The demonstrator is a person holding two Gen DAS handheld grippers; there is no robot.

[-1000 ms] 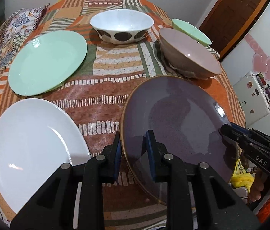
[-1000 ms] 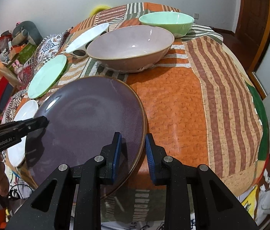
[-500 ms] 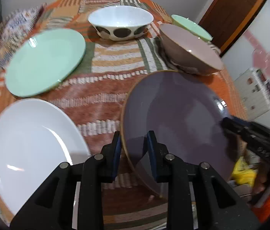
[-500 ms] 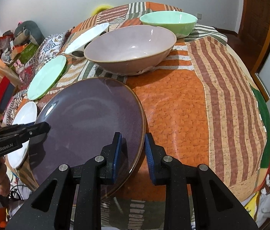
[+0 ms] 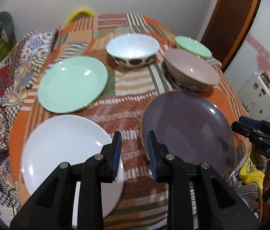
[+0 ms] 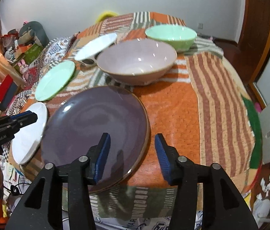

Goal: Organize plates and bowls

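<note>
A purple plate (image 5: 188, 126) (image 6: 96, 128) lies on the patterned tablecloth near the front edge. My left gripper (image 5: 134, 149) is open, above the cloth between the white plate (image 5: 64, 147) and the purple plate's left rim. My right gripper (image 6: 132, 153) is open, its jaws either side of the purple plate's right rim without touching it. A green plate (image 5: 72, 84), a white spotted bowl (image 5: 132, 50), a pink bowl (image 5: 190, 71) (image 6: 137, 61) and a green bowl (image 5: 192, 47) (image 6: 170, 35) stand farther back.
The round table (image 6: 211, 105) drops off at the right and front edges. A white fridge (image 5: 269, 48) and a wooden door (image 5: 230, 19) stand to the right. Clutter and boxes (image 6: 20, 51) lie at the left.
Both grippers opened and let go of the purple plate, which now rests on the cloth. Both have pulled back and up from its rim.
</note>
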